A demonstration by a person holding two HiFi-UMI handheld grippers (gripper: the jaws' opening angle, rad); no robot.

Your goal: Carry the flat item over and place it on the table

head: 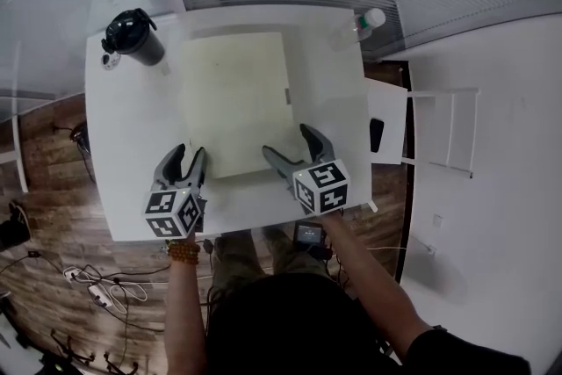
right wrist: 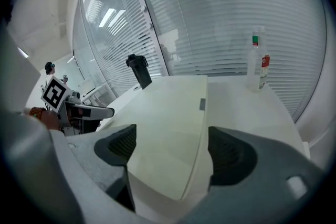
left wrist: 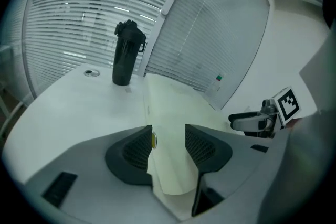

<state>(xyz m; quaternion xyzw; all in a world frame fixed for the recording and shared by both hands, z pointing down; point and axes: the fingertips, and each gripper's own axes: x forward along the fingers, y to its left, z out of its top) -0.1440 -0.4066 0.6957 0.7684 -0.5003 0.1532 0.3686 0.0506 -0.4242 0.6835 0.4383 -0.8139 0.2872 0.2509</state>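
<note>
Closest in, the person's two forearms reach forward and set the left claw (head: 187,155) and the right claw (head: 288,145) at the two near corners of the flat item (head: 235,97). One claw per corner is probably there to keep a wide, thin sheet level and stop it sagging or swinging. The item is a pale cream rectangle, matte and smooth, with straight edges and a small grey tab (head: 287,95) on its right side. It lies spread across the middle of the white desk (head: 132,127), well inside the rim. Each gripper view shows its jaws standing apart with a corner of the sheet running between the ribbed dark pads. The right jaws are spread wide and clear of the sheet. The left jaws are spread less, with the sheet's edge close against one pad, but neither claw pinches it. In the left gripper view the near corner looks slightly bowed, so I judge the material thin and pliable rather than rigid. A black lidded bottle (head: 133,38) and a clear plastic bottle (head: 360,24) stand at the far corners, apart from the sheet and out of its way.
</note>
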